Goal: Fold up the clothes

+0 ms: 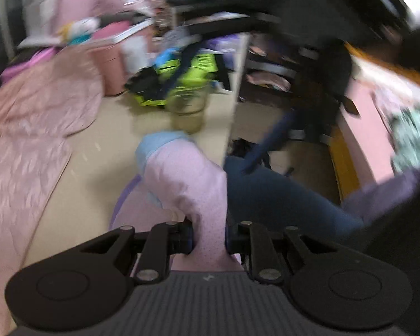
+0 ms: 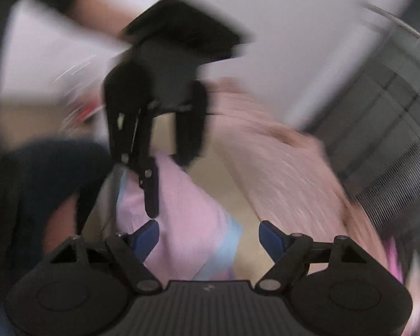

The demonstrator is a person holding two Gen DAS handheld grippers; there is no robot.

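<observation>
A pale pink garment (image 1: pixel 190 184) with a light blue cuff (image 1: pixel 159 140) hangs bunched above the beige table (image 1: pixel 103 154). My left gripper (image 1: pixel 208 238) is shut on a fold of it. In the right wrist view the same pink garment (image 2: pixel 187 218) with blue trim hangs below the left gripper's black body (image 2: pixel 154 117). My right gripper (image 2: pixel 208 233) stands open just beneath the cloth, its blue pads (image 2: pixel 147 235) apart and gripping nothing. Both views are blurred by motion.
A pink quilted blanket (image 1: pixel 28 140) covers the table's left side. A glass jar (image 1: pixel 187 109) and a neon yellow-green bag (image 1: pixel 182 78) sit at the table's far edge. A person's dark blue trouser leg (image 1: pixel 280 196) is at right. Cluttered shelves (image 1: pixel 268 70) stand behind.
</observation>
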